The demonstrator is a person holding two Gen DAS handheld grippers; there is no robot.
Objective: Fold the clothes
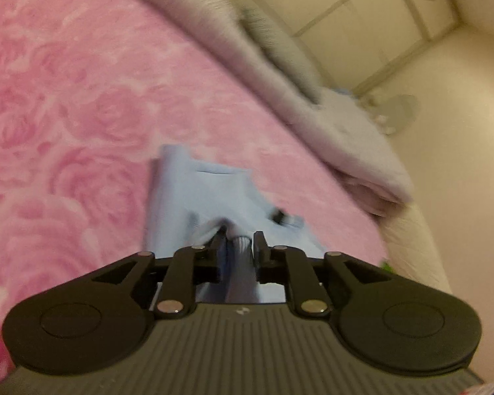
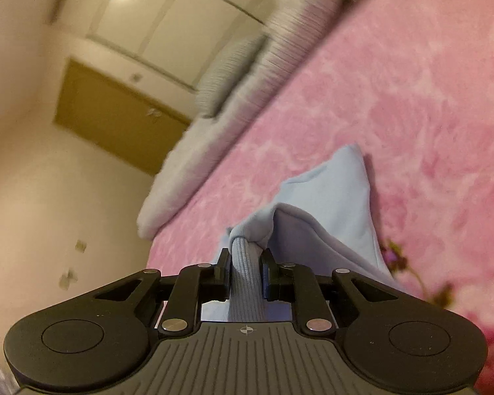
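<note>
A light blue garment (image 1: 194, 197) lies on the pink rose-patterned bed cover (image 1: 82, 98). My left gripper (image 1: 238, 235) is shut on its ribbed hem, with the cloth bunched between the fingers. The other gripper's dark tip (image 1: 281, 216) shows on the garment just beyond. In the right wrist view the right gripper (image 2: 245, 253) is shut on a ribbed band of the same garment (image 2: 332, 197), which stretches away onto the pink cover (image 2: 411, 98). Both views are blurred.
A grey-white folded quilt (image 1: 345, 144) and a striped pillow (image 1: 273, 26) lie along the bed's far edge, also seen in the right wrist view (image 2: 187, 164). Cream walls, a wardrobe (image 2: 168, 16) and a brown door (image 2: 115, 112) stand beyond.
</note>
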